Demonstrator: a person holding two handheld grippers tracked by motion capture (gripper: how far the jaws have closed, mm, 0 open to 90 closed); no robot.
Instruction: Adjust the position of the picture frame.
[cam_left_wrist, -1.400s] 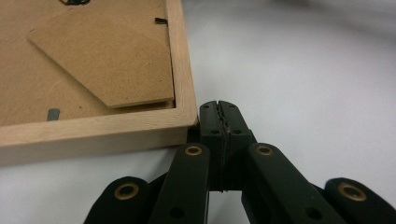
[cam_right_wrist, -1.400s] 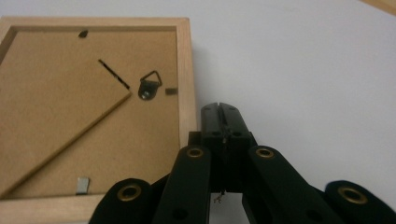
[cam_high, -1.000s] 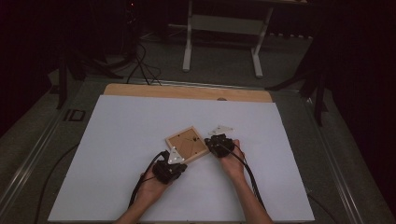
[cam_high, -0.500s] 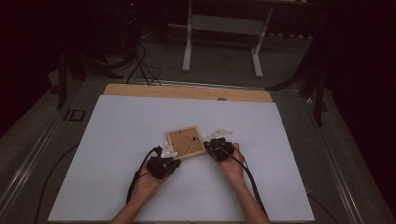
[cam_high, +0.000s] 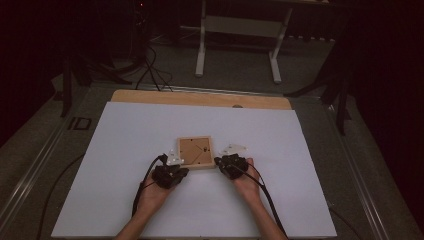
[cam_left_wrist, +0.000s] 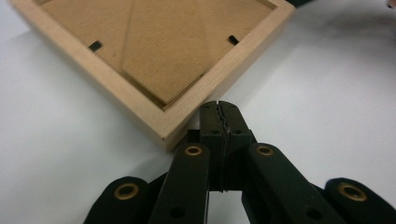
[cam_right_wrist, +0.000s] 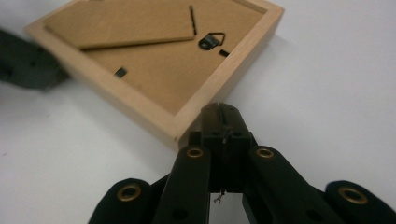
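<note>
Picture frame (cam_high: 194, 152) face down, centre of high view; left gripper (cam_left_wrist: 219, 109) and right gripper (cam_right_wrist: 220, 112) jaws pressed together, empty, tips touching frame's near corners.

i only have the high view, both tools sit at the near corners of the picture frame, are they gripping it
Observer: No. The left tool has its jaws shut on nothing, its tip against the picture frame edge beside a corner.
Operator: and the right one
Observer: The right tool is shut too, its tip beside the frame's rim near another corner.
Operator: which side of the frame is up
Observer: The back. The right gripper view shows a small metal hanger on the brown backing board.
</note>
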